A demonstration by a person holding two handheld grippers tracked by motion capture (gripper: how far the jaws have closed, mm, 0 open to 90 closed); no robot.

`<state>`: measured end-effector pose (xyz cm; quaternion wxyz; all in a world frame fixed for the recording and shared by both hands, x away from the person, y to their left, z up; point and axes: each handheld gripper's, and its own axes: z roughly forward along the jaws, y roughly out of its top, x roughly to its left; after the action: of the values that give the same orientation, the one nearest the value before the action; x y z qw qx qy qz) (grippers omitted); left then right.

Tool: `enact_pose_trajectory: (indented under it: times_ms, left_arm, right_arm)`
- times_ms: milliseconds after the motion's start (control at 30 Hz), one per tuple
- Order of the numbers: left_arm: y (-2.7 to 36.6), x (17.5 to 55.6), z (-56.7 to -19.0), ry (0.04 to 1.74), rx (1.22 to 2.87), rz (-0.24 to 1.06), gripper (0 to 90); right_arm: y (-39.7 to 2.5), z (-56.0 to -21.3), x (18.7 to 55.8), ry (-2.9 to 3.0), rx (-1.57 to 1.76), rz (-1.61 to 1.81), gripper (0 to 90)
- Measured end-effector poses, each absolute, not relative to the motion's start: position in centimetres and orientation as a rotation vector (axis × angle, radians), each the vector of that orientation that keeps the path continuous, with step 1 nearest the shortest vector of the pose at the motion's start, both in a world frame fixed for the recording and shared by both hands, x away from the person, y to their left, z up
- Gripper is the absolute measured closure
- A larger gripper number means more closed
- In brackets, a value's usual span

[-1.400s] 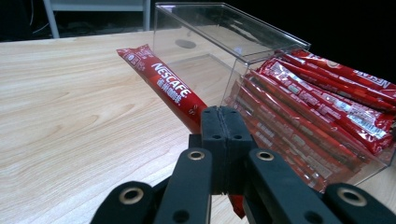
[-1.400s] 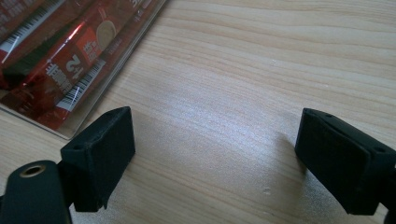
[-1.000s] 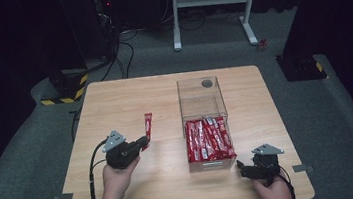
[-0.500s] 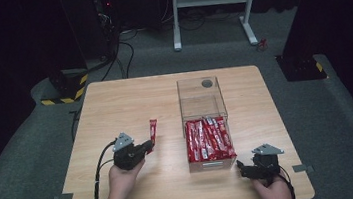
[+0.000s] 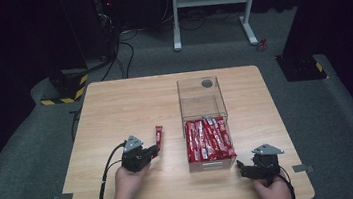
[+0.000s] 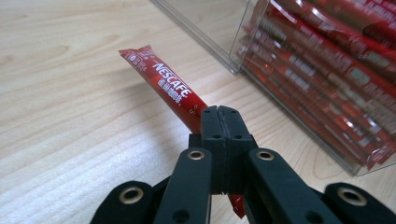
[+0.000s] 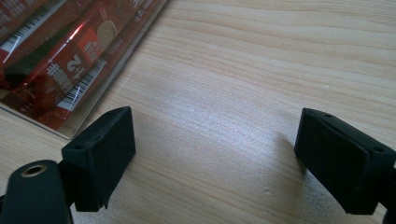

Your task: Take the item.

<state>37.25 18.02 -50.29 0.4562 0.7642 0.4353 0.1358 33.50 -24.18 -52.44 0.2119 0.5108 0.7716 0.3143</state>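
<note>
A red Nescafe coffee stick (image 6: 169, 89) is pinched near its lower end by my left gripper (image 6: 221, 122), whose jaws are shut on it. The high view shows that stick (image 5: 159, 135) held low over the table, left of a clear plastic box (image 5: 203, 107), with the left gripper (image 5: 151, 151) just behind it. The near half of the box holds several red sticks (image 5: 209, 139); they also show through the box wall (image 6: 322, 60). My right gripper (image 7: 219, 158) stands open over bare wood, close to the box's near right corner (image 7: 65, 74); it appears in the high view too (image 5: 246, 168).
The wooden table (image 5: 125, 110) has free room on its left and far side. The far half of the box is bare apart from a round mark. Beyond the table stand a white desk frame (image 5: 214, 4), cables and dark floor.
My left gripper has moved right and toward the near edge with the stick, lowering it from a raised tilt to near the tabletop. The right gripper has stayed put.
</note>
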Motion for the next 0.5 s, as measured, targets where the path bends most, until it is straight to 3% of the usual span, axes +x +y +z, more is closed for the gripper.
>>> enact_pose_trajectory:
  times_ms: [500]
  left_arm:
    - [17.20, 37.45, -51.42, 1.074, 1.947, 0.337, 89.7]
  right_arm:
    - [-24.18, -52.43, 33.50, 2.143, 1.419, 0.873, 12.1]
